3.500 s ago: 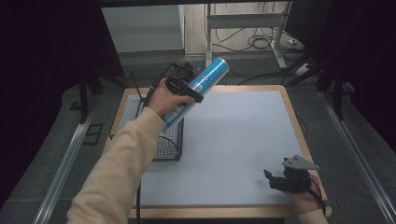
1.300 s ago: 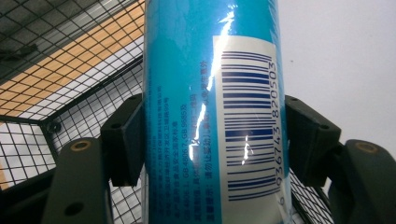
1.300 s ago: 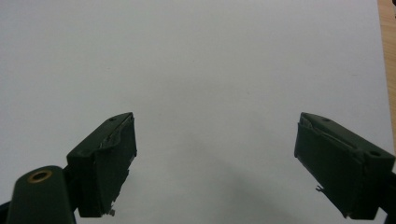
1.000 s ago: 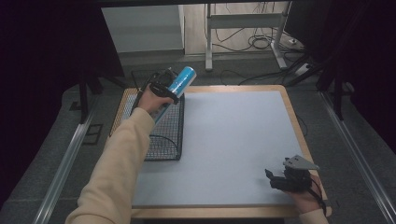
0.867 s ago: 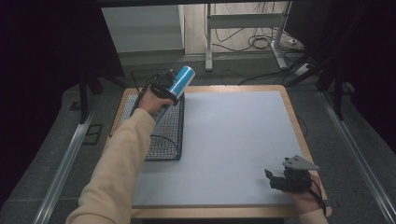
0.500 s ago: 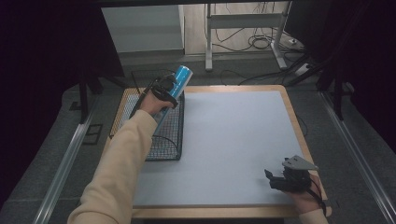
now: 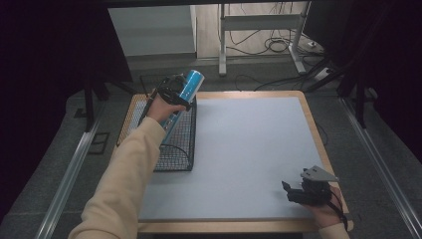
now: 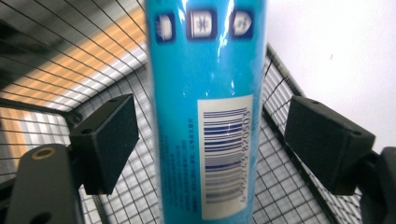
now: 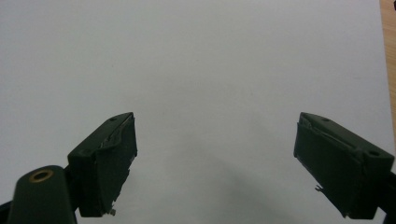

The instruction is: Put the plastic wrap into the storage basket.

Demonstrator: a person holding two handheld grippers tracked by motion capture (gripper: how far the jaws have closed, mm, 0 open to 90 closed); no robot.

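Observation:
A tall blue spray can (image 7: 188, 87) with a barcode label (image 8: 223, 154) tilts over the far end of a black wire basket (image 7: 175, 149), its lower end down inside. My left gripper (image 7: 174, 94) sits around the can's middle. Its jaws have just been opening: in the left gripper view both pads (image 8: 106, 140) stand clear of the can (image 8: 205, 70), with gaps on either side. My right gripper (image 7: 291, 191) rests open at the table's near right corner, and nothing lies between its fingers (image 9: 105, 163) over the white mat (image 9: 210, 70).
The basket's wire floor and walls (image 8: 289, 196) surround the can. A white mat (image 7: 249, 144) covers the wooden table. Beyond the far edge are desk legs and cables (image 7: 268, 45); dark curtains flank both sides.
The left hand has carried the can from above the mat's left edge back and left over the basket, then lowered it slightly. The right hand has stayed put.

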